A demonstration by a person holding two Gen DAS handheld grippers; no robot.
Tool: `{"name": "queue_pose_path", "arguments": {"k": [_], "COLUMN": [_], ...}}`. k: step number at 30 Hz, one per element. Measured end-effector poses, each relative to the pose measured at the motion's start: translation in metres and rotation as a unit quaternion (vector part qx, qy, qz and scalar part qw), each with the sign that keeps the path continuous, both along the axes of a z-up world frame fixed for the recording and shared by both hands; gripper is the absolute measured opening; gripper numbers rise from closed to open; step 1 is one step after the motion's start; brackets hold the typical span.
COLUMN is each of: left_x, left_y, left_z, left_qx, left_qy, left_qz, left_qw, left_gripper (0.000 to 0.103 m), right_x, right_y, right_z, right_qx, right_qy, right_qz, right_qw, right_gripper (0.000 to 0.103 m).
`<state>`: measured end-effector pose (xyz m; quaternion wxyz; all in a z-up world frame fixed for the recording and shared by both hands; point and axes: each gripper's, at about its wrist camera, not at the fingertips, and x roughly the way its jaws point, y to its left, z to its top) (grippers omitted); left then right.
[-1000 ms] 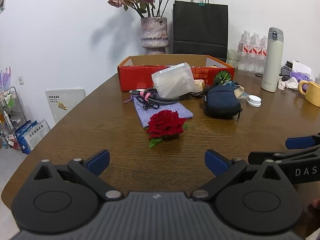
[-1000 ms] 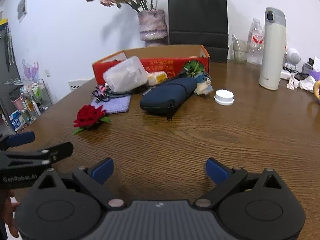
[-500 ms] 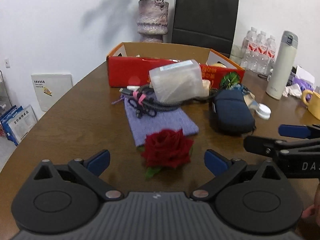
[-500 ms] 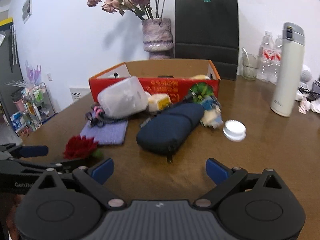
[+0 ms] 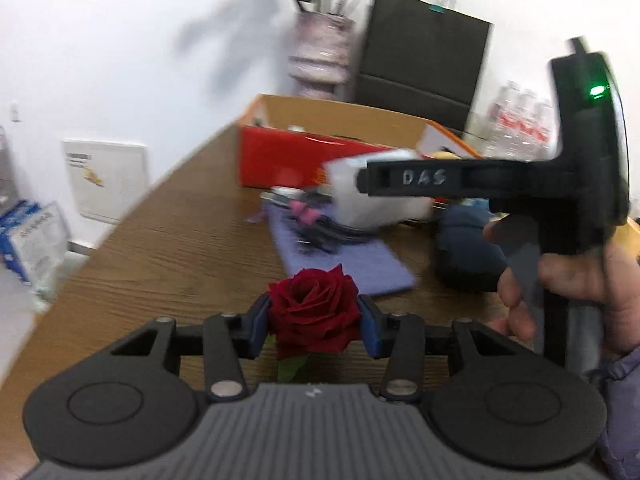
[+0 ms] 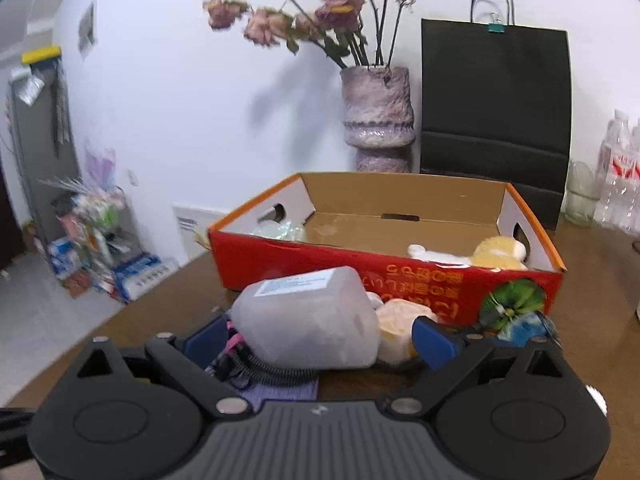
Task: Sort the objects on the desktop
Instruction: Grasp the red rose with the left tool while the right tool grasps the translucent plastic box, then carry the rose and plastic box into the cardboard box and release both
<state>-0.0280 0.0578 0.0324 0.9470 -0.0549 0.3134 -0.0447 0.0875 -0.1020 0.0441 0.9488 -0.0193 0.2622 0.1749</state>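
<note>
Left wrist view showed your left gripper [image 5: 314,322] closing around the rose [image 5: 314,312] on the table [image 5: 180,248], pads apparently touching, while your open right gripper [image 6: 318,340] approached the plastic container [image 6: 306,322]; next, the box [image 6: 384,264].

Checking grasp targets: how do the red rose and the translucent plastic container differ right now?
The red rose is small, soft and deep red; the translucent plastic container is bulkier, rigid and milky, with a label. The rose sits between the closing blue pads of the left gripper; the container lies between the right gripper's spread fingers, untouched as far as shows. The rose is on bare table; the container rests on coiled cables. Both are outside the red box.
</note>
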Motion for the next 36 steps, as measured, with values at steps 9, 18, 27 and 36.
{"name": "queue_pose_path", "arguments": {"k": [9,18,27,36], "left_x": [0.001,-0.009,-0.017,-0.022], "left_y": [0.017,0.002,-0.022,-0.037], "left_z": [-0.004,0.004,0.012,0.020], "left_qx": [-0.011,-0.019,-0.013,-0.014], "left_qy": [0.016,-0.006,-0.022,-0.024], "left_qz": [0.029,-0.006,-0.037,-0.059], "left_qw": [0.9994,0.9998,0.9990,0.9978], "left_gripper": [0.046,0.047,0.048,0.048], "right_x": [0.004,-0.038,-0.125,-0.138], "right_y": [0.051,-0.021,-0.095,-0.103], "right_z": [-0.019,0.026,0.007,0.006], "right_qx": [-0.092,0.015,0.011,0.029], "right_qy": [-0.053,-0.061,-0.026,-0.030], "right_qz": [-0.027,-0.059,-0.100,-0.088], "right_qw": [0.994,0.996,0.995,0.995], "right_gripper": [0.087,0.086,0.086,0.086]}}
